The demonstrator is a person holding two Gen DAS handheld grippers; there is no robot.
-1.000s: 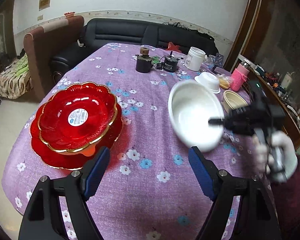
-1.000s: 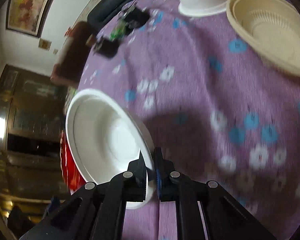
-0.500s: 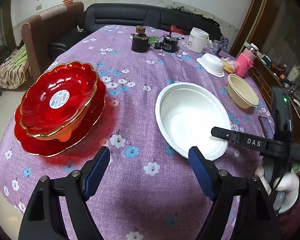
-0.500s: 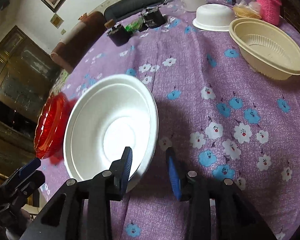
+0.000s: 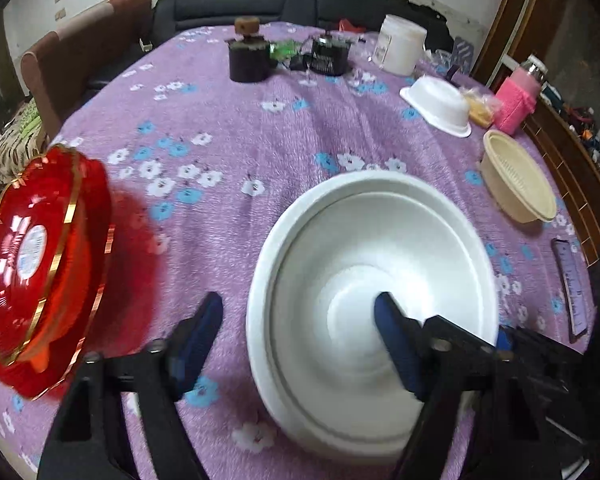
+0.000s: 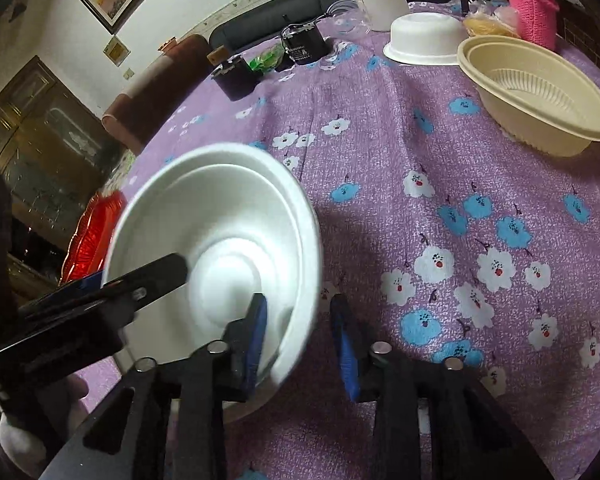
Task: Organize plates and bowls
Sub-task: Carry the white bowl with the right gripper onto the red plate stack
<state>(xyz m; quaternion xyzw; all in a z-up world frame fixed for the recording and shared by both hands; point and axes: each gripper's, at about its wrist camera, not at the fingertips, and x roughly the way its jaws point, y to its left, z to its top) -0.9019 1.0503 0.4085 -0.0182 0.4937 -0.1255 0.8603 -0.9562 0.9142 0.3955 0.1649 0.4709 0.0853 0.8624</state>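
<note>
Wide white foam bowl point(image 5: 374, 296) upright on purple flowered tablecloth point(image 5: 260, 128), between stacked red gold-rimmed scalloped plates point(image 5: 40, 264) at the left edge and a beige ribbed plastic bowl point(image 5: 516, 178) toward the right. Left gripper point(image 5: 298, 336) astride the near-left wall of the white bowl: one blue pad outside the rim over the cloth, the other inside over the bowl floor; jaws closing, spread well wider than the wall, no pad contact visible. Right gripper point(image 6: 300, 336) astride the opposite wall, one pad inside, one outside; jaws closing, a clear gap to the outer pad, inner pad close to the wall with contact uncertain because of blur. Bowl therefore judged unsecured by either side at this instant. Likely faults from here: lift before both pinches seat, giving a tilt or drop onto the cloth; uneven closing times, dragging the light bowl sideways; excess clamp force, denting or cracking the thin foam rim; opposed pulls from two grips, flexing the bowl. Smaller white foam bowl point(image 6: 422, 36), inverted near the far edge, and dark jars behind it well apart from the working area.
</note>
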